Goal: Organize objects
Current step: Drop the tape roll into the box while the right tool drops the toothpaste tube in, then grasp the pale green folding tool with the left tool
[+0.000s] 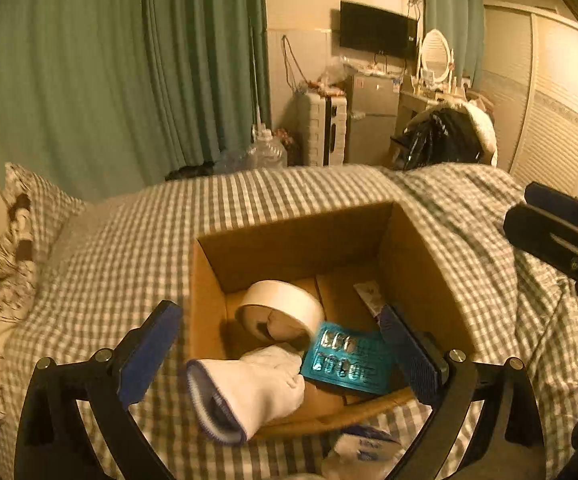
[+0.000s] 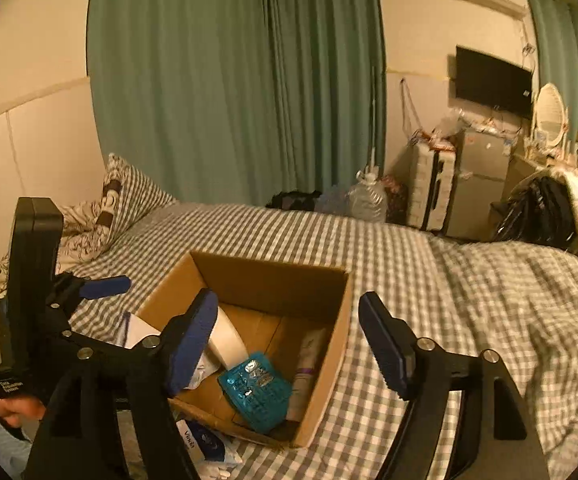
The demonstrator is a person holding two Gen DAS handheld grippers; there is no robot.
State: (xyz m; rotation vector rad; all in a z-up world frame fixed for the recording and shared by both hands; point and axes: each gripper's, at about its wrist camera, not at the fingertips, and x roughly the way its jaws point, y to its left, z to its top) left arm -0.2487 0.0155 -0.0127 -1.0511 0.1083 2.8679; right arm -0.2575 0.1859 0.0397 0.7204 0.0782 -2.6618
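An open cardboard box (image 1: 421, 264) (image 2: 329, 320) sits on the checked bed. Inside lie a white tape roll (image 1: 285, 308) (image 2: 229, 340), a teal blister pack (image 1: 349, 360) (image 2: 255, 388) and a small tube (image 1: 371, 294) (image 2: 309, 364). A white sock with a purple cuff (image 1: 245, 396) hangs over the box's near rim. My left gripper (image 1: 285, 356) is open just above the sock and the near rim, holding nothing. My right gripper (image 2: 289, 344) is open and empty, hovering over the box's right side; it also shows in the left wrist view (image 1: 561, 232).
A white and blue packet (image 1: 365, 446) (image 2: 205, 440) lies on the bed in front of the box. Pillows (image 1: 17, 240) lie at the left. The rumpled checked blanket (image 2: 509, 300) covers the right. A water jug (image 2: 367, 196), suitcase and fridge stand beyond the bed.
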